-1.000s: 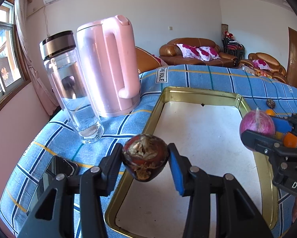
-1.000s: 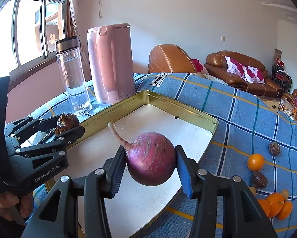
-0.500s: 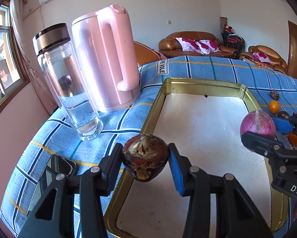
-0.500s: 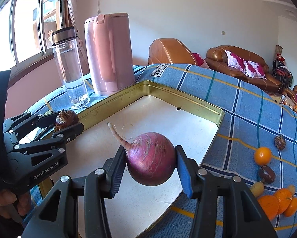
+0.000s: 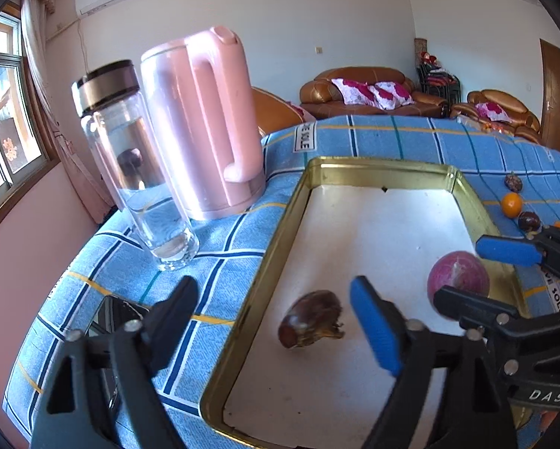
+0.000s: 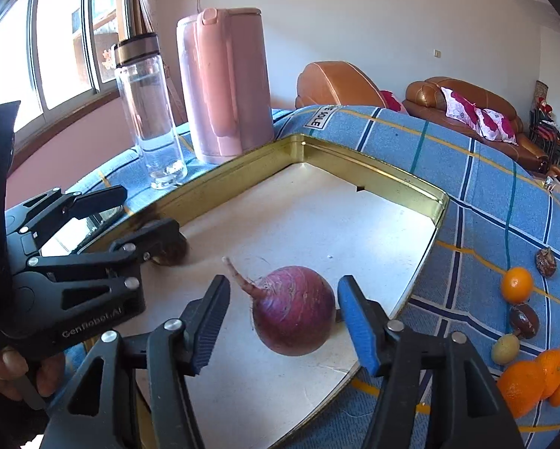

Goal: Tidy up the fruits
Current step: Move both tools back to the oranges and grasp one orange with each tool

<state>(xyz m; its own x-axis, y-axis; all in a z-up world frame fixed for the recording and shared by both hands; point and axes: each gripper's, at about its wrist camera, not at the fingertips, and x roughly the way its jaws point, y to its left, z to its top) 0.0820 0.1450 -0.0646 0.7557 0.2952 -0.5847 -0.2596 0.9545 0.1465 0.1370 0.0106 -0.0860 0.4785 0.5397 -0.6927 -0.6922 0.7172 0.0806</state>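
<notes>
On the gold-rimmed tray (image 5: 283,239) the purple turnip (image 6: 294,309) lies between the right gripper (image 6: 280,318)'s just-parted jaws; the brown fruit (image 5: 309,323) lies under the left gripper (image 5: 276,321)'s, just spread wide. Either could roll if nudged.

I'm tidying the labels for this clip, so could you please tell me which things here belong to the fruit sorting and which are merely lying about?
For the job:
tray
purple bulb
brown fruit
oranges
left tongs, jaws just opened
right tongs, jaws just opened

Just lying about:
kettle
bottle
phone
sofas
</notes>
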